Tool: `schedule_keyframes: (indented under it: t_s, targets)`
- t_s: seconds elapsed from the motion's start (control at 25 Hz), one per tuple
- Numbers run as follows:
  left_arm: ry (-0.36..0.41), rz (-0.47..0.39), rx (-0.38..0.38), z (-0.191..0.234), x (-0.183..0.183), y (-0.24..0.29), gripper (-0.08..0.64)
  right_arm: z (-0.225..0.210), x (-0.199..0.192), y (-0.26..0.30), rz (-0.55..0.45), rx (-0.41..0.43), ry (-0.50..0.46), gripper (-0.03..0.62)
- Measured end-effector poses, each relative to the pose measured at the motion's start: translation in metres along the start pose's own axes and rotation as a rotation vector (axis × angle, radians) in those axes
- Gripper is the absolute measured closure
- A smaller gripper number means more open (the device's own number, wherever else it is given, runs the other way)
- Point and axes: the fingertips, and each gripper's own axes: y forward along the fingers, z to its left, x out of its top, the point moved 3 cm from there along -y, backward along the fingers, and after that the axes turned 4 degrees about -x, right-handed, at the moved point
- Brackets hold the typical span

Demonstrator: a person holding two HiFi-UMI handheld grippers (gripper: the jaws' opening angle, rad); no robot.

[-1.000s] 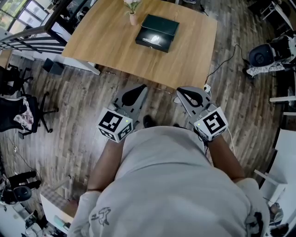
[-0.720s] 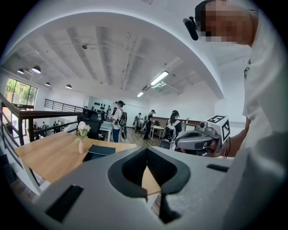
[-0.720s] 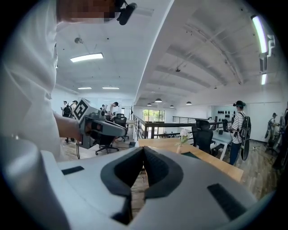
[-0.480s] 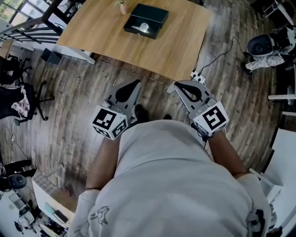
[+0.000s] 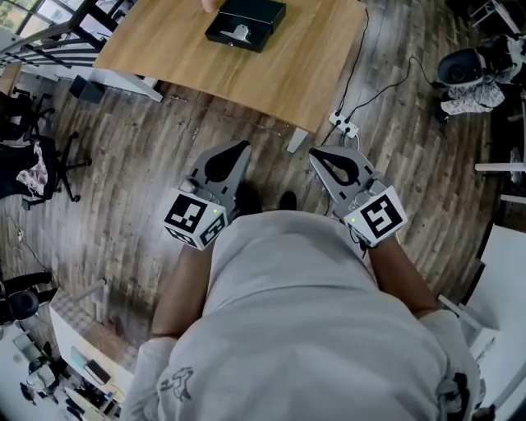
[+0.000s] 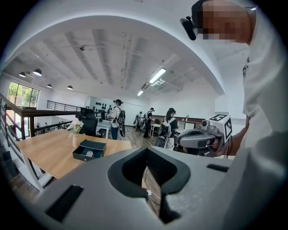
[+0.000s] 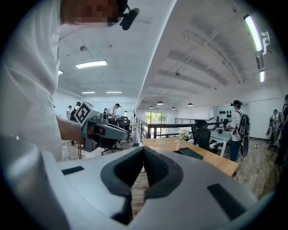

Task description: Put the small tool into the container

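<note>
A dark open box (image 5: 245, 20) lies on the wooden table (image 5: 189, 57) at the top of the head view, with a small silvery tool (image 5: 239, 33) inside it. The left gripper view shows the same box (image 6: 90, 150) far ahead on the table. In the right gripper view the box (image 7: 191, 153) lies at the right. My left gripper (image 5: 242, 147) and right gripper (image 5: 317, 156) hang side by side over the floor, well short of the table. Both are shut with nothing between the jaws.
A power strip (image 5: 341, 125) with a cable lies on the plank floor by the table's near corner. Office chairs (image 5: 37, 164) stand at the left, and a dark machine (image 5: 460, 67) at the right. A flower vase (image 6: 74, 134) stands beside the box. Several people (image 6: 118, 119) stand in the background.
The table and box have slid toward the top of the head view and look farther off. The vase has left that view. Both grippers keep their place before the body, still shut.
</note>
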Motion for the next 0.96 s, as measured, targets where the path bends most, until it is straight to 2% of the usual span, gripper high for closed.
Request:
schedule_keyframes:
  t_s: [0.24, 0.48, 0.96]
  targets:
    - [-0.001, -0.002, 0.014, -0.01, -0.001, -0.006, 0.554, 0.006, -0.001, -0.004, -0.003, 0.015, 0.011, 0.586]
    - [-0.008, -0.017, 0.049, -0.006, 0.001, -0.014, 0.554, 0.01, -0.001, 0.001, 0.001, 0.048, 0.005, 0.586]
    - [-0.021, -0.017, 0.063, 0.001, 0.0, -0.007, 0.554, 0.001, -0.002, 0.016, 0.0, 0.082, 0.0, 0.586]
